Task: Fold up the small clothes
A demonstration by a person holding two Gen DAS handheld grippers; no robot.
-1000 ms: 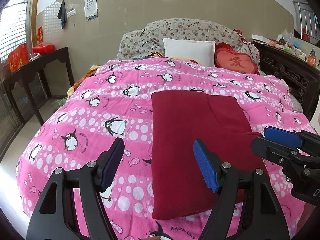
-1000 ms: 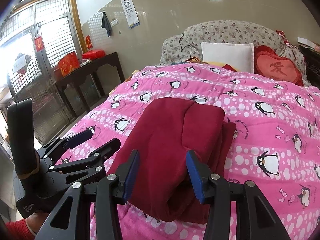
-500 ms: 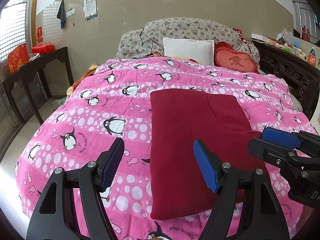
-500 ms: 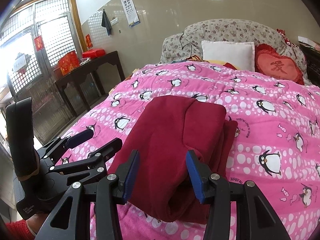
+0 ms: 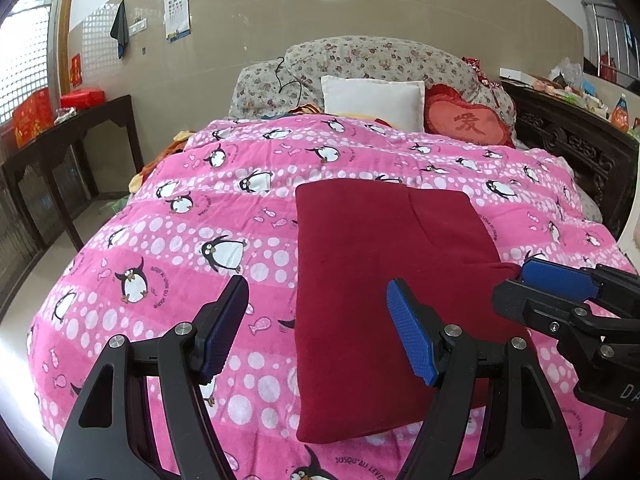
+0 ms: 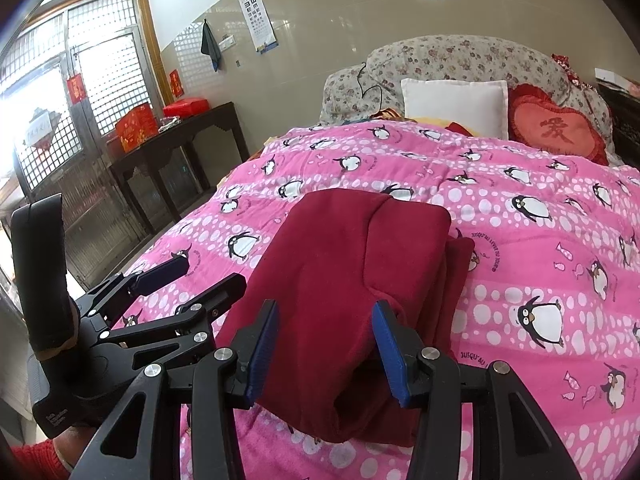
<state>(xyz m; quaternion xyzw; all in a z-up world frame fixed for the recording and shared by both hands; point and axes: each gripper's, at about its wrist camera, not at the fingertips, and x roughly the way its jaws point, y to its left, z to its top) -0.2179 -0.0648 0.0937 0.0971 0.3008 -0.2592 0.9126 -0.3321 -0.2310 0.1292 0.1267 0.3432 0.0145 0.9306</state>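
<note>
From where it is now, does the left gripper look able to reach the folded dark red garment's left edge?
Probably yes: the left gripper is open, the dark red garment lies just ahead, nothing between.

Matt fleecy maroon garment [image 5: 360, 280]

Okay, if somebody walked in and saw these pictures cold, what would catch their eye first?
Probably the bright pink penguin quilt that covers the whole bed, with a dark red folded garment lying flat on its near half. Next, the two black grippers with blue pads: the left gripper over the garment's left edge and the right gripper over its near end, both open. At the headboard, a red heart cushion leans beside a white pillow.
</note>
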